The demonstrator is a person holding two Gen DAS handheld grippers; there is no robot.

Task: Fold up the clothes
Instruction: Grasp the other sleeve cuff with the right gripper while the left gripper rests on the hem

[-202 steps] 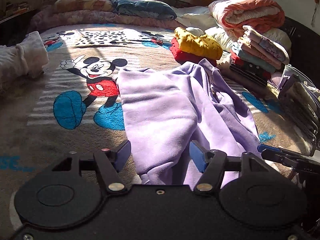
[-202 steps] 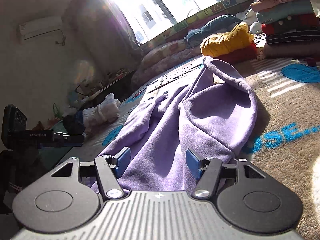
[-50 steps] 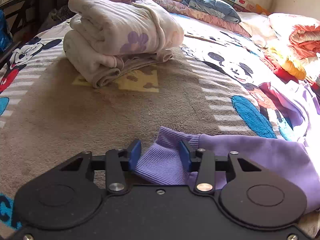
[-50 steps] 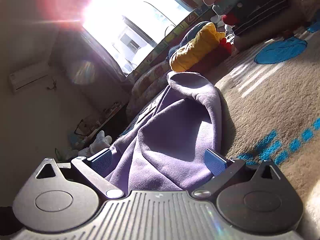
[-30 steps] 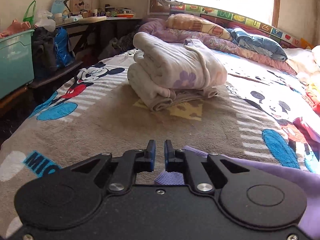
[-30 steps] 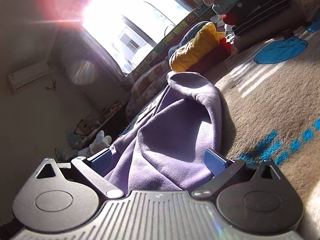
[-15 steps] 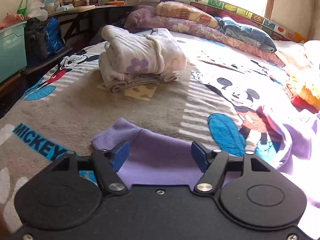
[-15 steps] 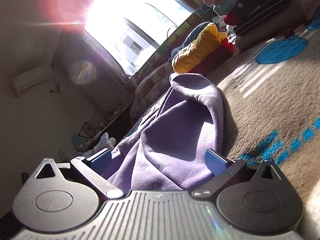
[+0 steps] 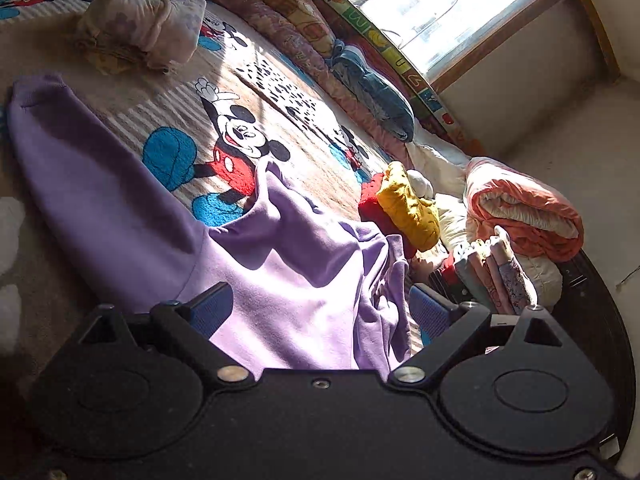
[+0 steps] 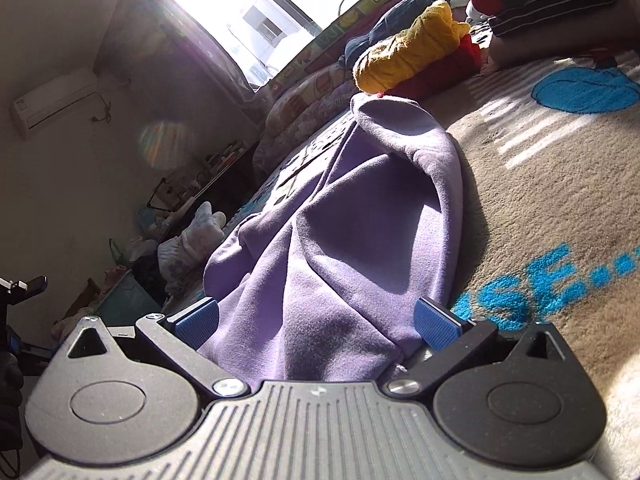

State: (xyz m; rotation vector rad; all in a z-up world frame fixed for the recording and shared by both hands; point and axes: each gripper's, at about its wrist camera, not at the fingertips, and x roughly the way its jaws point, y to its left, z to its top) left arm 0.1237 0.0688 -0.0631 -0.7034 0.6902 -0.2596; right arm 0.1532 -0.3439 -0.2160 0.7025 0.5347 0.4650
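The left gripper (image 9: 320,312) now has its jaws spread wide and holds nothing. A second ago they were pinched shut on the ribbed cuff (image 9: 34,88) of the purple sweatshirt (image 9: 280,280); half a second ago they had already let go, with the cuff lying just ahead of them. Since then the left wrist camera has swung from the cuff toward the body of the garment, which fills the lower middle of the frame, while the sleeve (image 9: 100,184) stretches away to the upper left and ends in the cuff at the left edge. This suggests the sleeve has been drawn out straight and laid down, so that step looks finished and the left gripper is free for a new hold on the body or hem.

The right gripper (image 10: 316,320) is also wide open and empty, low on the Mickey Mouse blanket (image 10: 540,184), with the sweatshirt bunched between its blue pads (image 10: 436,324). Its view has barely changed over the last seconds. The cloth there is rumpled and heaped, so the garment is not yet flat enough to fold.

Much is hard to read. Both gripper bodies cover the near edge of the sweatshirt, so the hem cannot be seen. The other sleeve cannot be picked out among the folds. Window glare washes out the upper left of the right wrist view. The stack of folded clothes (image 9: 496,276) is partly hidden behind the left gripper at the right of that frame.
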